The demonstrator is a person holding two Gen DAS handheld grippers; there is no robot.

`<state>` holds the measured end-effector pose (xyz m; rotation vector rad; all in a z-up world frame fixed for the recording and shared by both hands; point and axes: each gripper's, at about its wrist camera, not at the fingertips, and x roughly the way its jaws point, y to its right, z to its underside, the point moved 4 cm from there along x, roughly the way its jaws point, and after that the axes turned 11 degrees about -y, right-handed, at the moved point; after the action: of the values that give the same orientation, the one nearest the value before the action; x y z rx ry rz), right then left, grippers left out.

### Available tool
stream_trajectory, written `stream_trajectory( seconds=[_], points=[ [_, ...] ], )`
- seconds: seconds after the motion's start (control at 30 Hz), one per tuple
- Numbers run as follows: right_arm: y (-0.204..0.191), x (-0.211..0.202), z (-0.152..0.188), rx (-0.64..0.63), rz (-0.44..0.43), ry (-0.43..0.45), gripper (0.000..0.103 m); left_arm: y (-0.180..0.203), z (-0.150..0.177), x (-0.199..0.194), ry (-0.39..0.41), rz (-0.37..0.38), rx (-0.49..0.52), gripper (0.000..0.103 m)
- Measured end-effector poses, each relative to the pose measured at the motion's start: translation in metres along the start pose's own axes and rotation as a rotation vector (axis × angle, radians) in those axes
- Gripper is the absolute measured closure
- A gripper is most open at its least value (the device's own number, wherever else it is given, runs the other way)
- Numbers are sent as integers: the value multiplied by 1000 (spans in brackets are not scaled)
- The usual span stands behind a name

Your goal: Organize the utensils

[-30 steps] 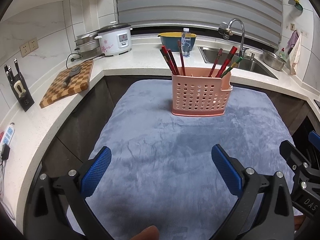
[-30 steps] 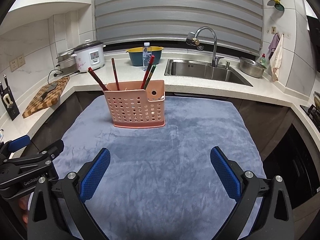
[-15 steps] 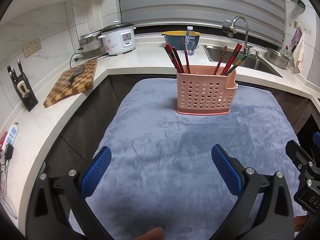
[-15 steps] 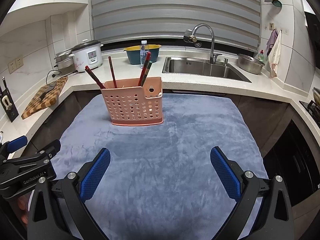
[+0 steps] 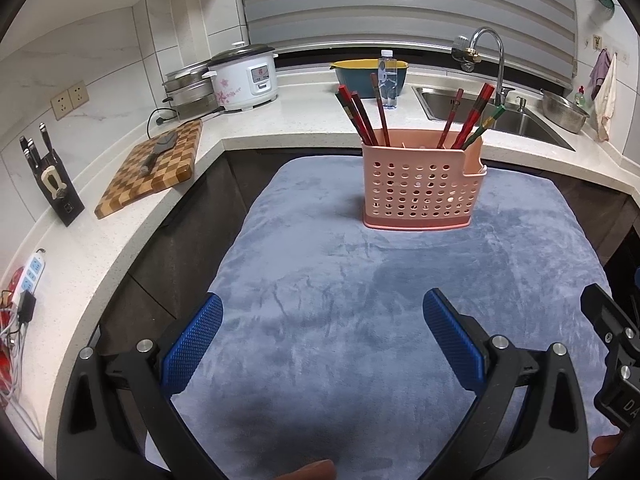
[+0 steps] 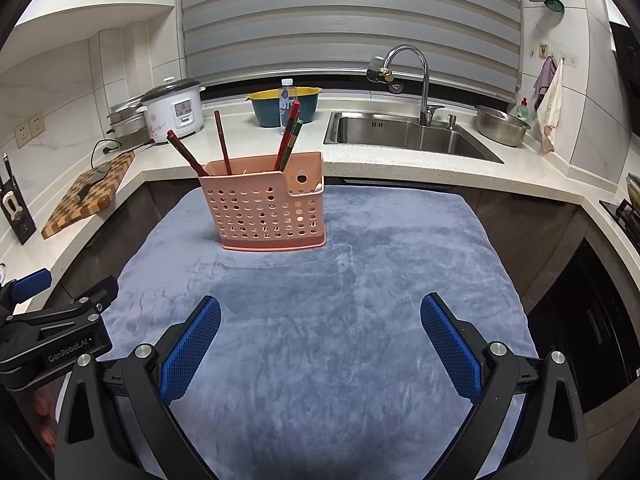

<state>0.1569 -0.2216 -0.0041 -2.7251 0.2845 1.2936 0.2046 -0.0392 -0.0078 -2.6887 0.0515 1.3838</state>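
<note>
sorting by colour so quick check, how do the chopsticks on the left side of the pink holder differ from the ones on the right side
The left chopsticks lean toward the left and all look red; the right chopsticks lean toward the right and include one green stick among the red. The left chopsticks stand at the holder's taller end; the right chopsticks stand beside its stepped-down corner. Both groups stand handle-up inside the same holder, and neither open gripper touches them.

The left black two-finger gripper with blue textured pads (image 5: pixel 322 336) points toward 12 o'clock, its jaws spread wide with nothing between them. The right black two-finger gripper with blue textured pads (image 6: pixel 320 336) is likewise aimed at 12 o'clock, jaws wide apart and empty. Each shows at the other's side, at 3 and 9 o'clock.
</note>
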Motion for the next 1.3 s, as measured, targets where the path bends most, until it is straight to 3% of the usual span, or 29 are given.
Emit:
stream_trajectory(
  seconds=[1.3],
  points=[
    [-4,5,6,-10,-7,-15,7,-2,1,7,-5,-26,2,7]
  ],
)
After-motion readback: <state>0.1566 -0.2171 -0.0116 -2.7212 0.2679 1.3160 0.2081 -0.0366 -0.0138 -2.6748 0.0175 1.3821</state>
